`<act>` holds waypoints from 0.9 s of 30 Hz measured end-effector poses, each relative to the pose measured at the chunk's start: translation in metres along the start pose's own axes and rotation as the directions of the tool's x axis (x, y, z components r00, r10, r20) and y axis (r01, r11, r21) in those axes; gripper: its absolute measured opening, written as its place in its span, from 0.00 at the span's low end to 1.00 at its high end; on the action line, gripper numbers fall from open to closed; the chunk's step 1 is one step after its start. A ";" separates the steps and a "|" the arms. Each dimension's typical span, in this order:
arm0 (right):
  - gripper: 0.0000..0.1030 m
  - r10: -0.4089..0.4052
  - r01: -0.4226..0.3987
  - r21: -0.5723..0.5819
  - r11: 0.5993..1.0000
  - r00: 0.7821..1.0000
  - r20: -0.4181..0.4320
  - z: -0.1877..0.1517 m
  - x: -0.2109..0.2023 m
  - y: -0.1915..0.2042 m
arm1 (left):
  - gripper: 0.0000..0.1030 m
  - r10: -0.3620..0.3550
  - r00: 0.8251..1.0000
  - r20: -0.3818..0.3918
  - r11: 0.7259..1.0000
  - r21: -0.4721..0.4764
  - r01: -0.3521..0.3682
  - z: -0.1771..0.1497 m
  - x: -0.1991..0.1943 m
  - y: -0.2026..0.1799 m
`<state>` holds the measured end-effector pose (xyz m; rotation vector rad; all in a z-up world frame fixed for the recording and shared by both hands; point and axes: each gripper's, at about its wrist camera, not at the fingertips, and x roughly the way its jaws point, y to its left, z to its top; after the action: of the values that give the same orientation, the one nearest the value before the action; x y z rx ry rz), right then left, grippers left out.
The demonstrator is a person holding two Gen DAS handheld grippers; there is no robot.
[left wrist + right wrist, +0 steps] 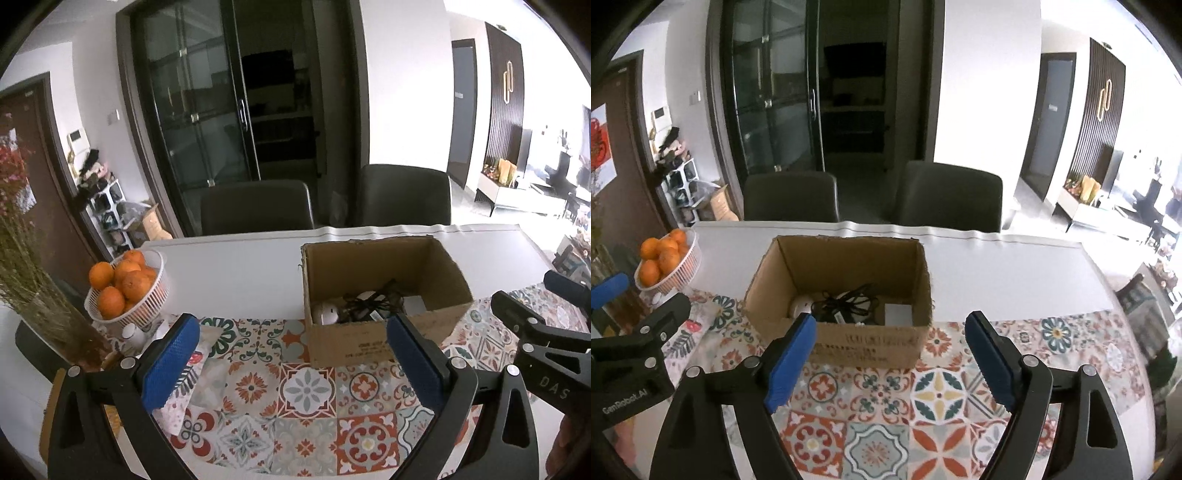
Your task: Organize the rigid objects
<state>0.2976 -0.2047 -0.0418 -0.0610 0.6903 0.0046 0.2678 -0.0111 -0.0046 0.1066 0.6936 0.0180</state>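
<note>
Both claws, left [293,363] and right [890,358], released and empty above the patterned tabletop [938,398]; cables and white items already lie in the cardboard box [868,343]. Withdraw clear of its rim before seeking further items.

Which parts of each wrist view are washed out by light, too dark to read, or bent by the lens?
Left wrist view: the room at far right is blown out, the glass cabinet is dark, and the table edge bows. Right wrist view: the same glare at right, and the cardboard box interior is shadowed; both views are sharp.
</note>
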 end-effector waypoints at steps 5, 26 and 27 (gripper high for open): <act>0.82 -0.022 0.021 0.005 1.000 0.999 0.044 -0.013 -0.034 -0.004 | 1.00 0.001 0.999 0.043 1.000 -0.006 -0.001 -0.012 -0.032 -0.002; 0.87 -0.061 0.059 0.021 0.998 0.986 0.155 -0.053 -0.129 -0.005 | 1.00 -0.035 0.996 0.088 0.999 -0.005 0.036 -0.055 -0.114 0.000; 0.87 -0.059 0.055 0.027 0.998 0.985 0.159 -0.054 -0.132 -0.006 | 1.00 -0.037 0.995 0.093 0.999 -0.005 0.037 -0.055 -0.117 0.000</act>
<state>0.1610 -0.2115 0.0009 -0.0585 0.5277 -0.0526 0.1428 -0.0118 0.0276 0.0875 0.6020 -0.0202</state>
